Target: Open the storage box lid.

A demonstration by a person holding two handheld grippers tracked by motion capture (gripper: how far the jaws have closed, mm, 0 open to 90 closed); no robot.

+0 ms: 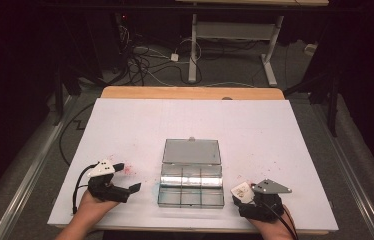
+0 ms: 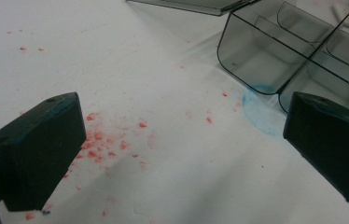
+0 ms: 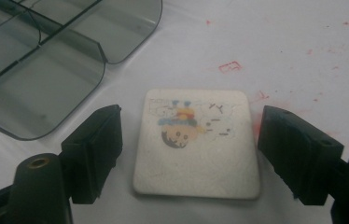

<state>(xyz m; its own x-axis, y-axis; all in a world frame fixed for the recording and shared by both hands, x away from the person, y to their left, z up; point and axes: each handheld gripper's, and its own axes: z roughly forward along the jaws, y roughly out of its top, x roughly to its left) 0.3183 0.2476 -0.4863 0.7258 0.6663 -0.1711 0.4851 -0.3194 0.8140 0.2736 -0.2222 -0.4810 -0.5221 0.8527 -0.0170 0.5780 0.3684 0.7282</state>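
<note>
A small white square tile [image 3: 196,163] with a cartoon picture lies flat on the white table sheet [image 1: 185,120]. My right gripper [image 3: 189,154] is lowered around it, one jaw on each side, with a thin gap showing on the left side. In the high view the tile [image 1: 240,189] sits just right of a clear grey compartment box [image 1: 191,185], in front of my right gripper [image 1: 243,194]. My left gripper [image 1: 129,176] rests open at the box's left; between its jaws [image 2: 182,144] there is only the stained sheet.
The box's lid [image 1: 191,151] lies open flat behind it, and its compartments [image 2: 261,60] look empty. Red specks [image 2: 107,140] and a blue smear [image 2: 259,114] mark the sheet. The wooden table edge [image 1: 190,92] runs along the far side.
</note>
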